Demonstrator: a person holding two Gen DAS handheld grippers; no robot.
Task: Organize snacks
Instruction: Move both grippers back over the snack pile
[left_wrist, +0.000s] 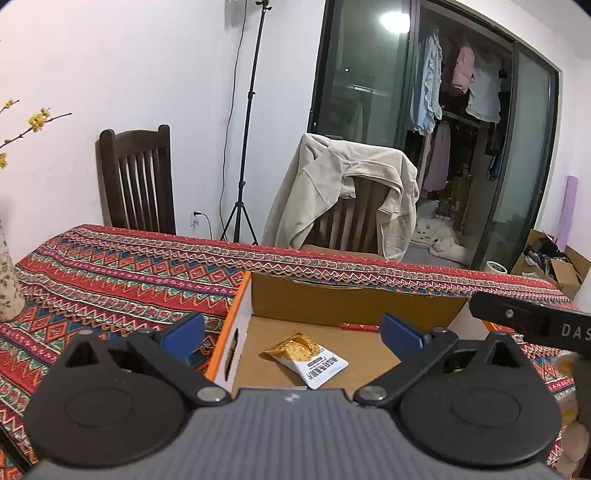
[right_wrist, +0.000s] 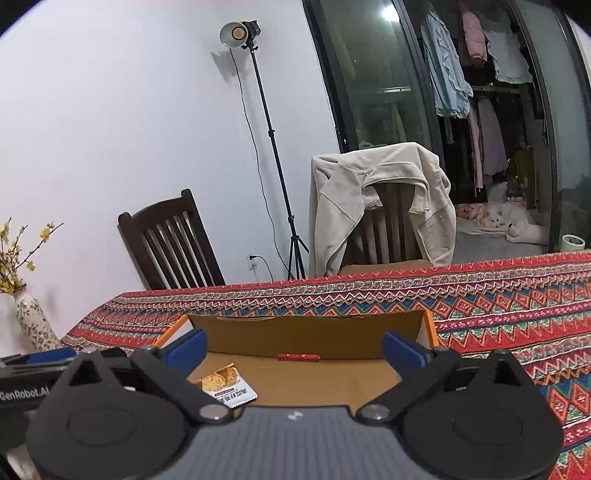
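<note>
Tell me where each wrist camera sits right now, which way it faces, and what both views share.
Left wrist: on the left gripper, looking forward and slightly down into the cardboard box; its own open blue fingers show, and the right gripper's body at the right edge.
Right wrist: on the right gripper, facing the same box; its open fingers show, and the left gripper's body at the left.
Shared: box, snack packet, patterned tablecloth, chairs behind.

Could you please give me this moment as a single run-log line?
task: organize snacks | left gripper: open, empty | right gripper: open, empty | snack packet: lying in cardboard box
</note>
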